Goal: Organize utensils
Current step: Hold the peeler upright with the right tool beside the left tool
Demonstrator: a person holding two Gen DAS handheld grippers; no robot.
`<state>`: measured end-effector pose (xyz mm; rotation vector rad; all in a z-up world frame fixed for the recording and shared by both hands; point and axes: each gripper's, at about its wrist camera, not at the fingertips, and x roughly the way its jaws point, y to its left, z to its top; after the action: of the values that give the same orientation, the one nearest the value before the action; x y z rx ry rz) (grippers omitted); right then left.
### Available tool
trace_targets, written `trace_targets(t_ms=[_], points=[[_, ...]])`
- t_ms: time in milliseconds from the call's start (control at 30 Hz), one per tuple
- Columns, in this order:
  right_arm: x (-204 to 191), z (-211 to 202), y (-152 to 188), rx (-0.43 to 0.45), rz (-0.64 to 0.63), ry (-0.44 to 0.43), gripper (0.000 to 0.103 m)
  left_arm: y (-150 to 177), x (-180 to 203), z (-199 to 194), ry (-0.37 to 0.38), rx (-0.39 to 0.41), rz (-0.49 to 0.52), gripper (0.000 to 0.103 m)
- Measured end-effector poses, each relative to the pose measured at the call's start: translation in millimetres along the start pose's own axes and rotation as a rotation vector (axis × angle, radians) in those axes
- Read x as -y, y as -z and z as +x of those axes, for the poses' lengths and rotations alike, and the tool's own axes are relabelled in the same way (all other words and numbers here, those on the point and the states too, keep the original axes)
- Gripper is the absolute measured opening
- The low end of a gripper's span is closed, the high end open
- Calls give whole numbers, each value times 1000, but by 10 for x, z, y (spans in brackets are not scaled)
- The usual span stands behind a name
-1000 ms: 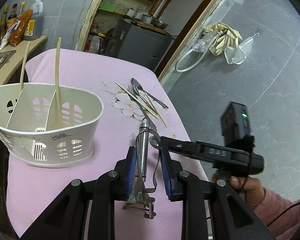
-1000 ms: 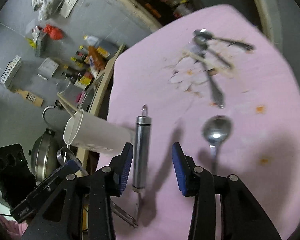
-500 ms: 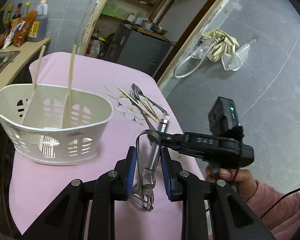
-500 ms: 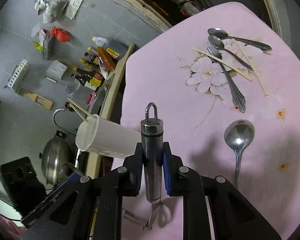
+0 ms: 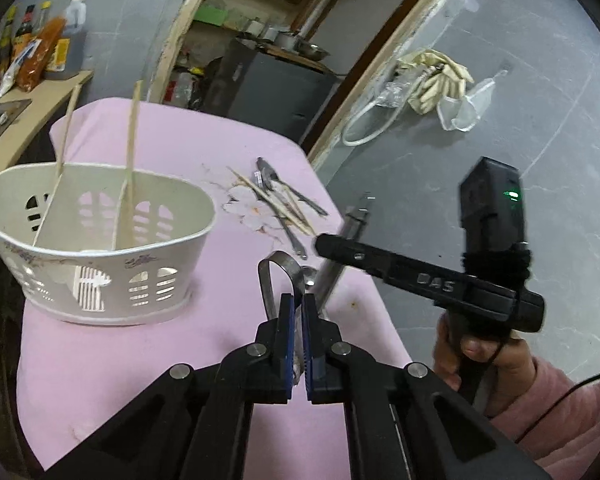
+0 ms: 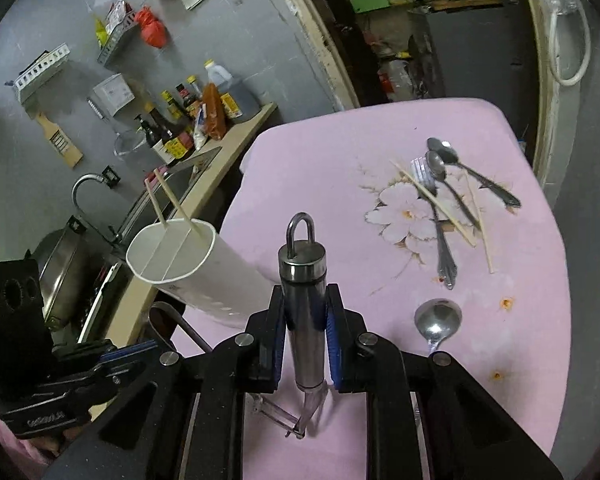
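The steel peeler (image 6: 303, 312), a round handle with a hanging loop, is clamped in the right tongs (image 6: 306, 334) above the pink worktop (image 6: 332, 184). The left tongs (image 5: 297, 322) have just clenched on a bent metal band (image 5: 278, 276). The slotted white caddy (image 5: 100, 248) holds two chopsticks (image 5: 130, 168). Only the right view shows the lone spoon (image 6: 437, 320) whole.

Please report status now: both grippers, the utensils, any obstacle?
Right gripper shut on peeler. Left gripper shut on metal tongs. Caddy unobstructed.
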<state>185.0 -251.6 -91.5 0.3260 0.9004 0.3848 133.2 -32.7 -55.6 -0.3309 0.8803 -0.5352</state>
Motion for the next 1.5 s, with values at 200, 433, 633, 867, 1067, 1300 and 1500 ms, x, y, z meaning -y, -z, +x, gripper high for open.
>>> trace_targets(t_ms=[200, 433, 633, 867, 1067, 1300, 1500], points=[[-41, -144, 19, 53, -26, 20, 16, 43, -200, 52, -20, -35, -80, 5], [-140, -174, 107, 38, -87, 42, 16, 96, -308, 212, -16, -62, -155, 29], [-70, -276, 98, 48, -88, 48, 16, -15, -183, 346, 23, -26, -97, 60], [90, -464, 68, 0, -132, -48, 16, -76, -100, 593, 115, -75, -90, 60], [313, -645, 48, -42, -184, -142, 16, -126, -50, 894, 232, -109, -146, 60], [448, -730, -14, -73, -238, -207, 16, -244, 86, 1080, 334, -140, -108, 58], [410, -728, -36, -91, -275, -227, 16, -332, 34, 1217, 396, -163, -143, 54]])
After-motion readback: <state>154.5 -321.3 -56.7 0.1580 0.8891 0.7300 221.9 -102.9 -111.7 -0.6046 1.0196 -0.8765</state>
